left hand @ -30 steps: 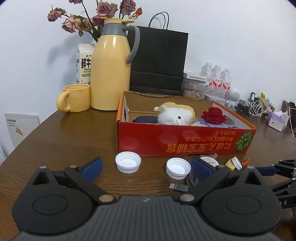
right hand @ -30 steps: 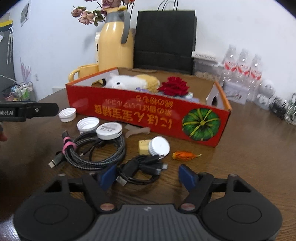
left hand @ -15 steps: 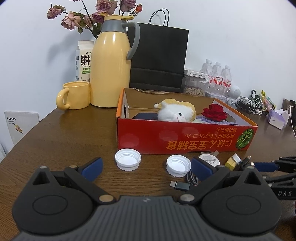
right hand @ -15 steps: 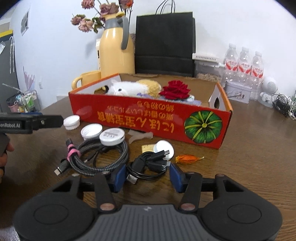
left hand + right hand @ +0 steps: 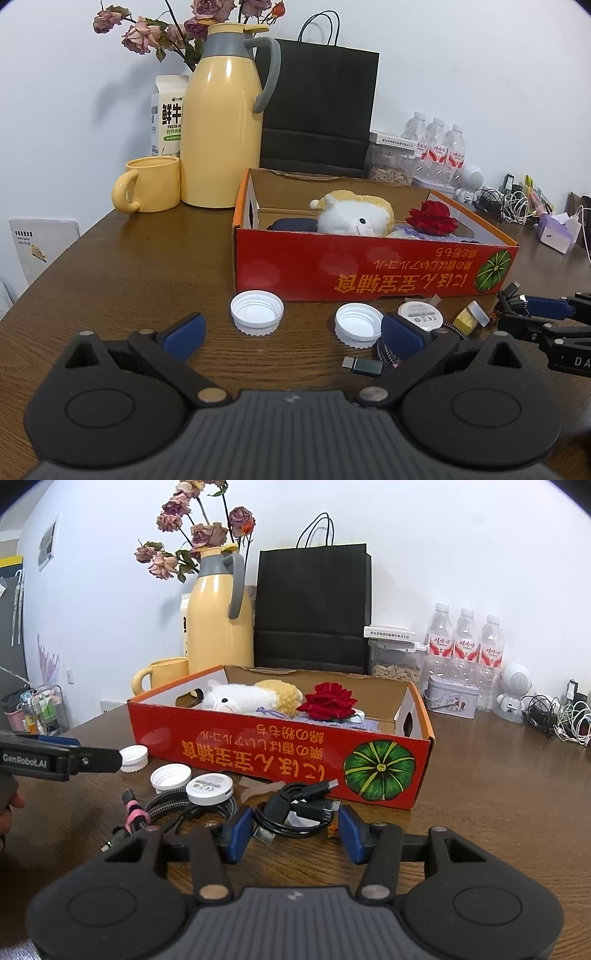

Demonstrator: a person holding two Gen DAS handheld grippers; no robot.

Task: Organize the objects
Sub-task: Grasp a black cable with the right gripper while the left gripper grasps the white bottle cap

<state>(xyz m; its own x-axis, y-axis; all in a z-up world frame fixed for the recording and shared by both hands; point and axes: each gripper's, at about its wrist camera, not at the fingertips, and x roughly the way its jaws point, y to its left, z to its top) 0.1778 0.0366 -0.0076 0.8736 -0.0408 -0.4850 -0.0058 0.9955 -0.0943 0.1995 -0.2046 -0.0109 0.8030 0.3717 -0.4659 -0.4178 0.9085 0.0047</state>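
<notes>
The coiled black cable point(image 5: 295, 808), glossy and rubbery, lies between my right tongs point(image 5: 297, 834), whose blue pads have just closed in to flank the bundle; I cannot tell whether they press it. It sits before the red cardboard box point(image 5: 280, 753) on the dark wooden tabletop point(image 5: 498, 782). My left tongs point(image 5: 291, 334) gape apart over two ribbed white caps point(image 5: 257, 312).

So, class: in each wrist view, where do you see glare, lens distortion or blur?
Left wrist view: glare streaks on the yellow flask, table edge bowed by fisheye, dark corners. Right wrist view: sheen on the red box front, black paper bag leaning, gripper body softly blurred.
</notes>
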